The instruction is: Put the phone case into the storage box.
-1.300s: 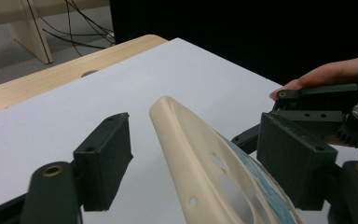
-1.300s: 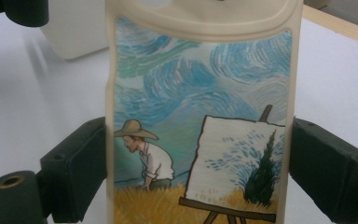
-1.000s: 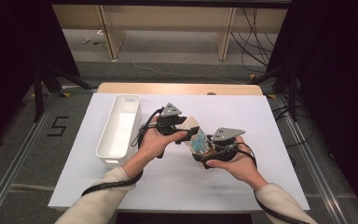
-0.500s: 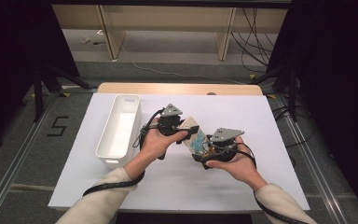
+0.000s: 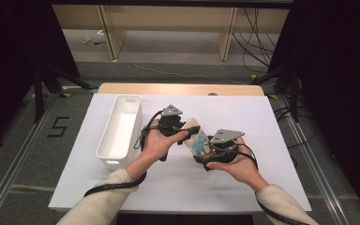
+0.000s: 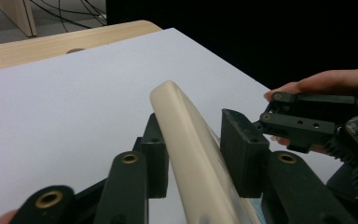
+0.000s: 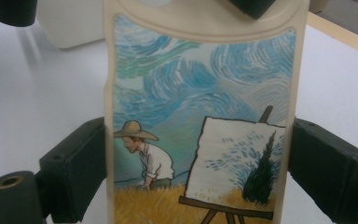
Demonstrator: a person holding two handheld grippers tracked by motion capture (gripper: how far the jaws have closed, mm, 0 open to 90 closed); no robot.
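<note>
Above the middle of the white counter (image 5: 243,187), a cream phone case (image 5: 194,136) printed with a painter at his easel under swirling blue sky hangs between two hand-held tools, clear of the surface and just right of the white plastic bin (image 5: 120,131). The right tool (image 7: 193,175) clamps the case across its width, pads pressed to both long edges. The left tool (image 6: 200,151) straddles the thin cream edge near the other end, one pad touching, the other showing a sliver of gap, so whether it truly grips cannot be told. Thin and hollow, the case looks light, smooth and somewhat flexible; it is probably best held by the long edges, where the rim is stiffest. Compared with a second ago, nothing has visibly shifted: hands, tools and case sit as they did.
</note>
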